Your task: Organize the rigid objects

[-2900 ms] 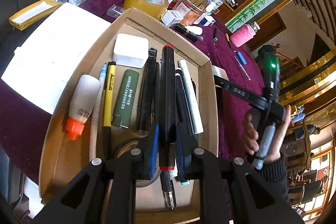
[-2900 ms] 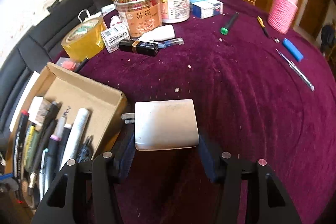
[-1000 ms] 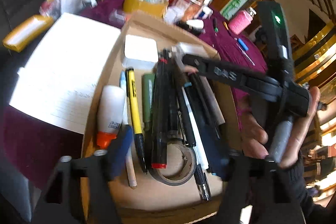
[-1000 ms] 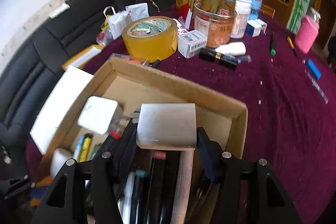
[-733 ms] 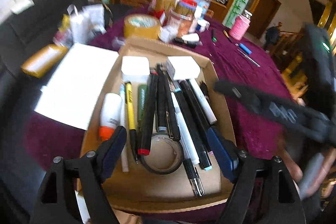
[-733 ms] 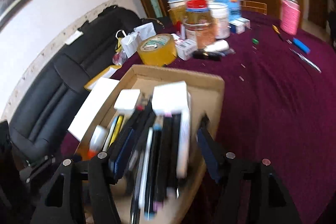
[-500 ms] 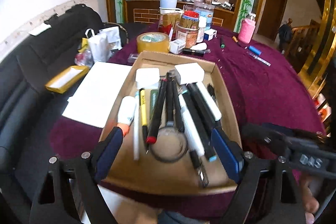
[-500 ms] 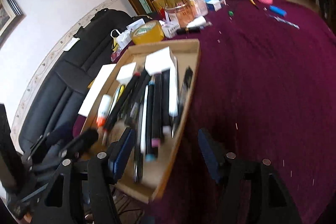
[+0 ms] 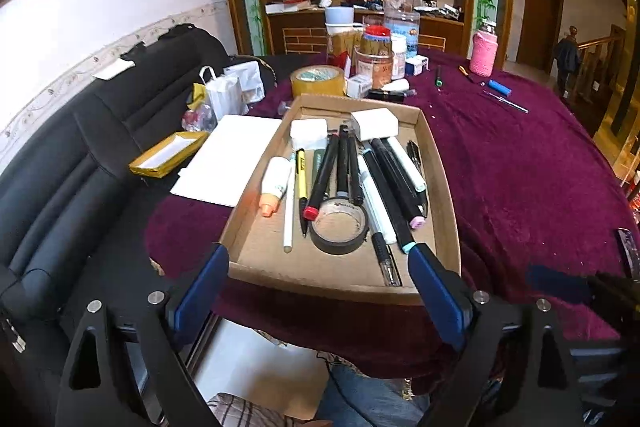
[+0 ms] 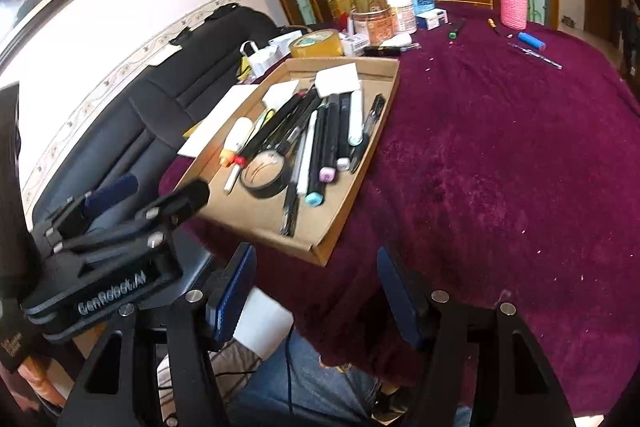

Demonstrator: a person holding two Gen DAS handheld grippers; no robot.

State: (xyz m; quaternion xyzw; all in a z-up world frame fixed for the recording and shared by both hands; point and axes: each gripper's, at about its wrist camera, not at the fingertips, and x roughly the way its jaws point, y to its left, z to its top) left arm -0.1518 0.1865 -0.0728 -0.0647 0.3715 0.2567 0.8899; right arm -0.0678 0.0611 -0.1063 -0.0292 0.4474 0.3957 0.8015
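Note:
A shallow cardboard tray point(image 9: 440, 163) point(image 10: 384, 107) lies on the purple table. It holds several pens and markers point(image 9: 340, 167) point(image 10: 320, 135), a glue bottle point(image 9: 276, 183), a black tape roll point(image 9: 339, 229) point(image 10: 266, 173) and two white blocks point(image 9: 375, 123) point(image 10: 337, 79) at its far end. My left gripper point(image 9: 320, 291) is open and empty, pulled back off the table's near edge. My right gripper point(image 10: 316, 287) is open and empty, also back from the table edge. The left gripper's body shows in the right wrist view point(image 10: 120, 239).
Beyond the tray stand a yellow tape roll point(image 9: 318, 79), jars point(image 9: 378, 61) and a pink bottle point(image 9: 484, 53). Small pens and a blue lighter point(image 9: 499, 87) lie on the far cloth. White paper point(image 9: 230, 159) and a black sofa point(image 9: 80, 163) are at left.
The right gripper carried a white block to the tray, let it go at the far end and opened. The left gripper let go of a marker. Both have pulled back off the table.

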